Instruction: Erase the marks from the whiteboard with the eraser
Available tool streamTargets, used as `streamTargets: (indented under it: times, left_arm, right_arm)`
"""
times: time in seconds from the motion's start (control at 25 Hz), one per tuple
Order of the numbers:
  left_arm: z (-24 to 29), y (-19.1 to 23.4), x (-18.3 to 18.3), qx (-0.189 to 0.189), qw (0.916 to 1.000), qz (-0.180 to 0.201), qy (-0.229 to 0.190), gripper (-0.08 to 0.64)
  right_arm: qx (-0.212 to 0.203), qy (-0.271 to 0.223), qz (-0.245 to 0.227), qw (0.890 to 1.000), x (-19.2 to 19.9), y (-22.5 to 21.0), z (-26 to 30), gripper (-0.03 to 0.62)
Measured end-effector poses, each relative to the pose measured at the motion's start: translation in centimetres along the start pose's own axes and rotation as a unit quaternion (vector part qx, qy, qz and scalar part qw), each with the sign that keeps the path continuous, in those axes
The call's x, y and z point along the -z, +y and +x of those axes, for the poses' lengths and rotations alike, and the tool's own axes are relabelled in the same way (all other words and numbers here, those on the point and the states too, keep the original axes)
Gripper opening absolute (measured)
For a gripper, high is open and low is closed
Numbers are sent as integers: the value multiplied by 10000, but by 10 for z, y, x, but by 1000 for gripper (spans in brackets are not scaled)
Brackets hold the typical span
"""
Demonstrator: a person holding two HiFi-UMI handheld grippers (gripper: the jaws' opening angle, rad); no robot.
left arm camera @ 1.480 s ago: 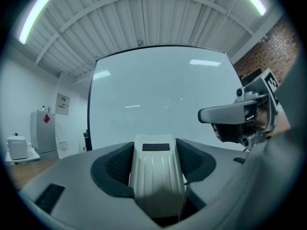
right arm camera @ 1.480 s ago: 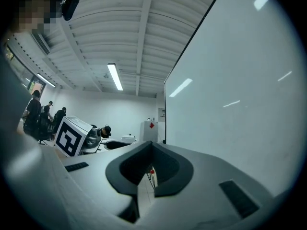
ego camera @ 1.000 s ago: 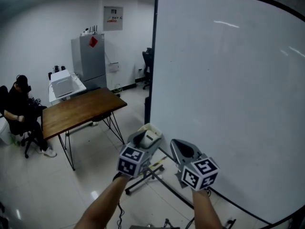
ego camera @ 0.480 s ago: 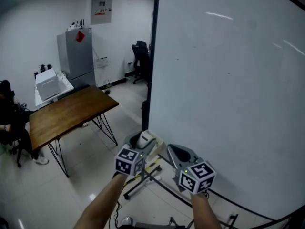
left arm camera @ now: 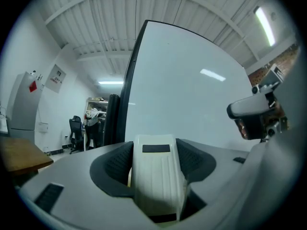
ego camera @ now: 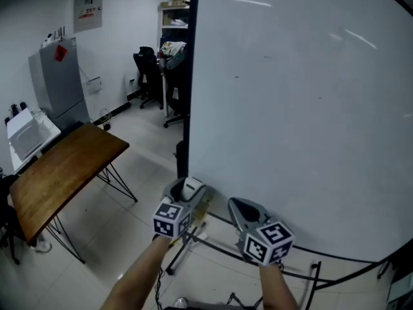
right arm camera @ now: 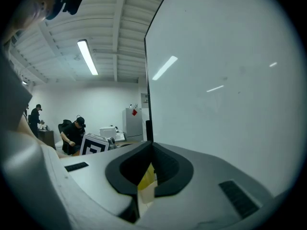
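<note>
In front of the big whiteboard (ego camera: 303, 128), which fills the right side of the head view on its wheeled black stand (ego camera: 213, 244), both grippers are held low and side by side, near its bottom edge but not touching it. The left gripper (ego camera: 183, 196) grips the eraser (ego camera: 192, 186): in the left gripper view the white ribbed eraser (left arm camera: 157, 176), with a small dark patch near its far end, sits upright between the two dark padded jaws, which press against its sides, and it points toward the board (left arm camera: 192, 99). The right gripper (ego camera: 240, 206) carries nothing; in the right gripper view its jaws (right arm camera: 151, 150) meet at the tips, and only a bit of yellow from something farther off shows through the gap below them. The marker cube of the left gripper (right arm camera: 96, 145) shows just to the left there, with people seated (right arm camera: 74, 131) at the far wall. The board's surface looks nearly clean, with only a few tiny dark specks (ego camera: 237, 77) scattered over its upper half. To the left of the board stand a wooden table (ego camera: 58, 173) on thin black legs, a grey cabinet (ego camera: 55, 76) and an office chair (ego camera: 148, 76) farther back.
</note>
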State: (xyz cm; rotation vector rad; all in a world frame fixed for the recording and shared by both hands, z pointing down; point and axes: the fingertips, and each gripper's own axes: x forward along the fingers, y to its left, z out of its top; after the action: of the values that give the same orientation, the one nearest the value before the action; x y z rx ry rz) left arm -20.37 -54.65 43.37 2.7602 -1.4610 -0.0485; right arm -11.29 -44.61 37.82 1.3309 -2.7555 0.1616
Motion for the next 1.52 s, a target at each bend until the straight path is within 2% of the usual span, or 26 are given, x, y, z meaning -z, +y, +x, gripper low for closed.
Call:
streamTargets:
  times: [0.24, 0.52, 0.72, 0.88, 1.12, 1.52]
  left_arm:
    - [1, -2, 2, 227, 9997, -38, -107, 264]
    - [3, -6, 2, 303, 9994, 126, -121, 264]
    - [-4, -5, 7, 198, 9997, 67, -93, 264]
    - [-10, -9, 21, 179, 9996, 152, 139, 264]
    - [-15, -9, 63, 127, 9965, 259, 784, 264]
    - [-13, -12, 68, 194, 9934, 478, 1024, 264]
  right_arm:
    - [340, -30, -5, 9994, -4, -6, -5, -3]
    - [419, -11, 12, 9991, -2, -3, -7, -3]
    - [400, 13, -11, 9992, 1, -1, -8, -3]
    - [394, 27, 8, 9992, 2, 4, -10, -3]
    - [349, 78, 71, 9993, 12, 11, -9, -3]
    - [387, 87, 121, 9991, 14, 10, -11, -3]
